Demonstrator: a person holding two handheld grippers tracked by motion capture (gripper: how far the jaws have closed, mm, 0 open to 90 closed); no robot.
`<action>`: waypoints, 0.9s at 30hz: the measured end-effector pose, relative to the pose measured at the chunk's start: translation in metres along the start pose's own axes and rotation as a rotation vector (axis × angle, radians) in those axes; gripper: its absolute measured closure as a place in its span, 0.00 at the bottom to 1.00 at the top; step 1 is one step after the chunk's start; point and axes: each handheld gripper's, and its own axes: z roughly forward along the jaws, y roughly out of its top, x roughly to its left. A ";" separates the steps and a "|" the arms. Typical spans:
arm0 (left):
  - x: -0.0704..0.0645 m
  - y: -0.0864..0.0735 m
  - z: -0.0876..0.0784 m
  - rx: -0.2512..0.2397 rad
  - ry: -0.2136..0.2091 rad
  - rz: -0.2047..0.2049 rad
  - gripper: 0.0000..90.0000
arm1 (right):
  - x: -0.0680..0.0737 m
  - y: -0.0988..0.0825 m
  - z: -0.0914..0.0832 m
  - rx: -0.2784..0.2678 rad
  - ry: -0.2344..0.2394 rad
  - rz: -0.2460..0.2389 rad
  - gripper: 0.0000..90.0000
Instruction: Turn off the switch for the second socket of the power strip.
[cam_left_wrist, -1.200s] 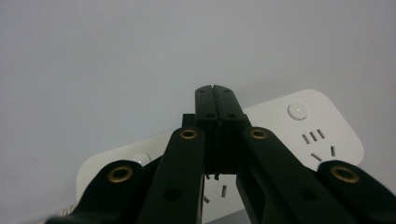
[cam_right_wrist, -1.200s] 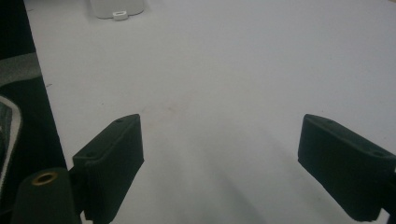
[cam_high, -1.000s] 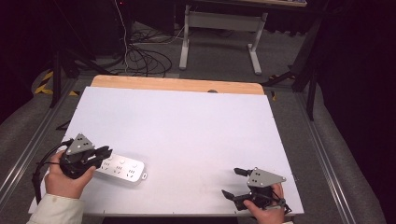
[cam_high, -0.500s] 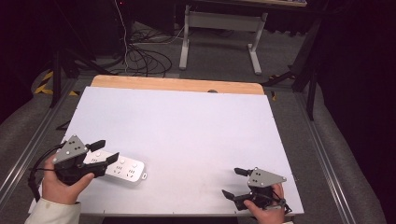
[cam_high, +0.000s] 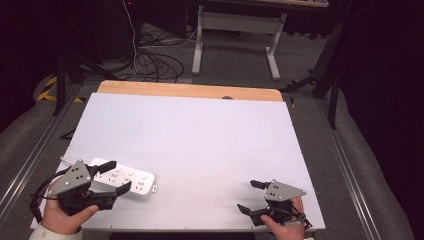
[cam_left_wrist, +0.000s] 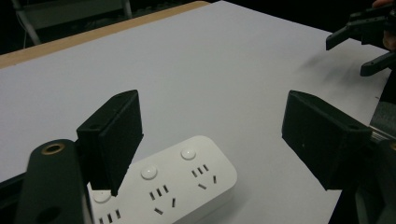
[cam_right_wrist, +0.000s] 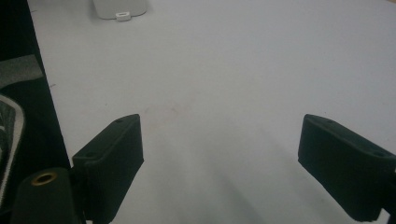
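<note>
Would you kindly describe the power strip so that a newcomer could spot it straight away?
Start at the white table and go to its near left corner, by the left gripper. The power strip lies flat there, between that gripper's open fingers: a white rounded bar with socket slots and round buttons, the only loose object on the tabletop.

A white table (cam_high: 200, 150) lay under both grippers, with a bare wooden strip (cam_high: 190, 90) along its edge farthest from them. Beyond that, well away from the grippers, black cables (cam_high: 150, 60) sprawled on the grey floor (cam_high: 235, 65) beside a pale desk frame (cam_high: 235, 35).
</note>
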 end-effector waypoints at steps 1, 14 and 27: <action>-0.001 -0.002 0.000 -0.006 0.002 0.006 0.23 | 0.000 0.000 0.000 0.001 0.001 0.000 0.16; -0.003 -0.035 0.006 0.006 -0.004 -0.006 0.24 | 0.001 0.000 0.000 -0.001 0.002 -0.003 0.16; -0.001 -0.055 0.015 0.045 0.007 -0.007 0.24 | 0.001 0.000 -0.001 -0.008 0.009 -0.007 0.15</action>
